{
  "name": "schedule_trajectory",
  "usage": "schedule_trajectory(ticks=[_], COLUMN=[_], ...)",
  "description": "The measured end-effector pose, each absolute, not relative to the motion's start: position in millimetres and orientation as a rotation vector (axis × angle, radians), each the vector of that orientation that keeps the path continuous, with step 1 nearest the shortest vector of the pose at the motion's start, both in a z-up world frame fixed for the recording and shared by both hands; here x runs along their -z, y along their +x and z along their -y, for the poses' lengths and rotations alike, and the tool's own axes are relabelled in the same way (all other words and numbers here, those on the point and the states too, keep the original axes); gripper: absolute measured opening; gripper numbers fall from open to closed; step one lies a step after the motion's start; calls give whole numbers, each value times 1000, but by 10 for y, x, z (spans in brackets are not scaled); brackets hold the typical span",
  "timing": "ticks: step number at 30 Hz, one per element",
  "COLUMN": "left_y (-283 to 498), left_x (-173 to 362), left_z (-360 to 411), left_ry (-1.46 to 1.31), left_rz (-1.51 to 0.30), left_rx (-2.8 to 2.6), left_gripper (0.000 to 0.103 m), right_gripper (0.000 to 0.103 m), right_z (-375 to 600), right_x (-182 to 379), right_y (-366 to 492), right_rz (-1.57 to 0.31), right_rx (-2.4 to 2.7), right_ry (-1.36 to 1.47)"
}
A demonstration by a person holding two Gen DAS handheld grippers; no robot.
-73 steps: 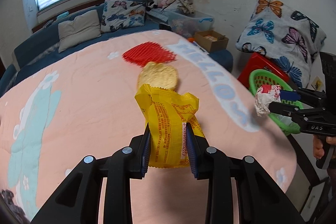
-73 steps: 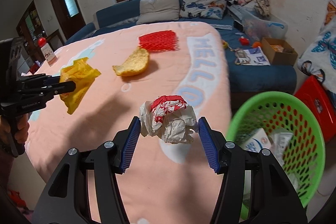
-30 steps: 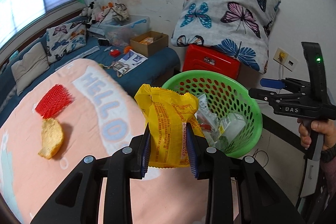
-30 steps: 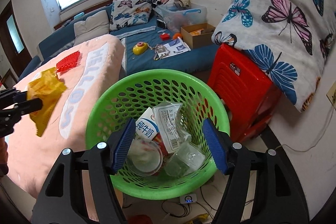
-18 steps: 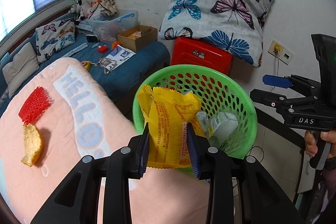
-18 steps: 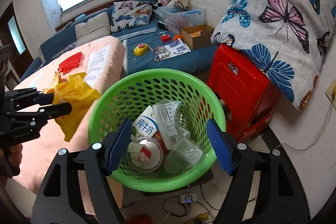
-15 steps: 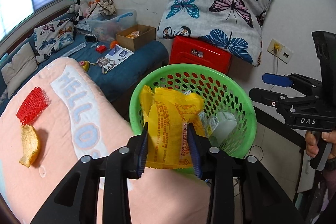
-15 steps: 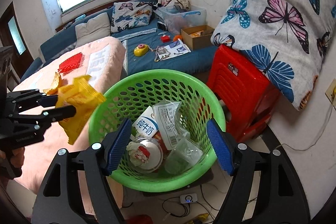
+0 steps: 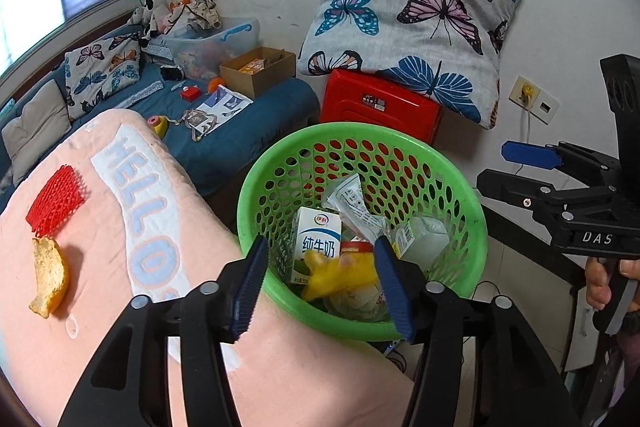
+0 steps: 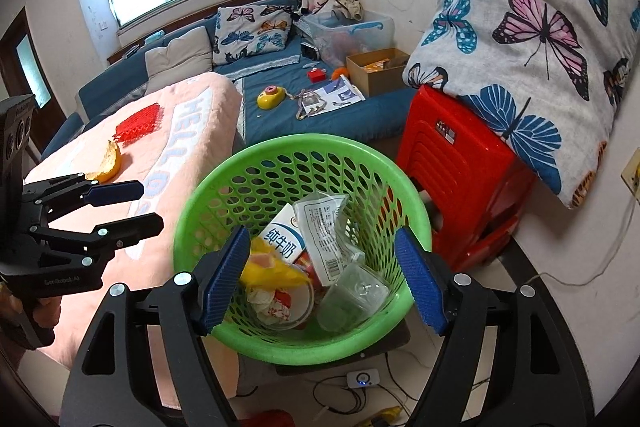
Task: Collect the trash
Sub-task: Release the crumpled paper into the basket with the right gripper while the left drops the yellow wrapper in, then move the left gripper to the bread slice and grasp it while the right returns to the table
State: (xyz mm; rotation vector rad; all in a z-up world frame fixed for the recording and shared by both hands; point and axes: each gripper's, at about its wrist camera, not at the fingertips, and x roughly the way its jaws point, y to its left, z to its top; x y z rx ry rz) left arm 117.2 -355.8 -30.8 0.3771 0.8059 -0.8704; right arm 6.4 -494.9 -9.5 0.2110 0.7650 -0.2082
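My left gripper (image 9: 322, 285) is open and empty over the near rim of the green basket (image 9: 472, 211). The yellow wrapper (image 9: 340, 277) lies in the basket among a milk carton (image 9: 316, 245), clear plastic and a cup. My right gripper (image 10: 320, 279) is open and empty above the basket (image 10: 416, 195); the yellow wrapper (image 10: 272, 269) and the crumpled red-and-white paper (image 10: 276, 301) lie inside. A red net (image 9: 56, 199) and a yellow peel-like piece (image 9: 50, 277) lie on the pink blanket (image 9: 132, 327).
A red plastic stool (image 10: 460, 171) with a butterfly pillow (image 10: 532, 39) stands right of the basket by the wall. A blue sofa (image 10: 332, 115) with toys, papers, a cardboard box (image 10: 376, 69) and a clear bin lies behind. Cables and a small white device (image 10: 362, 379) lie on the floor.
My left gripper has opened and the yellow wrapper has dropped into the basket. The right gripper, which let its crumpled paper go into the basket earlier, stays open above it.
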Motion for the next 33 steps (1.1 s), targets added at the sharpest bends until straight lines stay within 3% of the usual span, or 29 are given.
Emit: schedule_trajectory(ticks=[28,33], left_y=[1881,2118], left_x=[270,325], left_z=[2392,2060], left_ry=[320,313], left_rz=[-782,-790], left_rx=[538,471], left_gripper=[81,91], right_gripper=[84,84], right_z=[4493,4379], right_x=[27,42], right_y=[430,541], right_rz=[-772,-779], right_rx=[100,75], right_ry=[157,147])
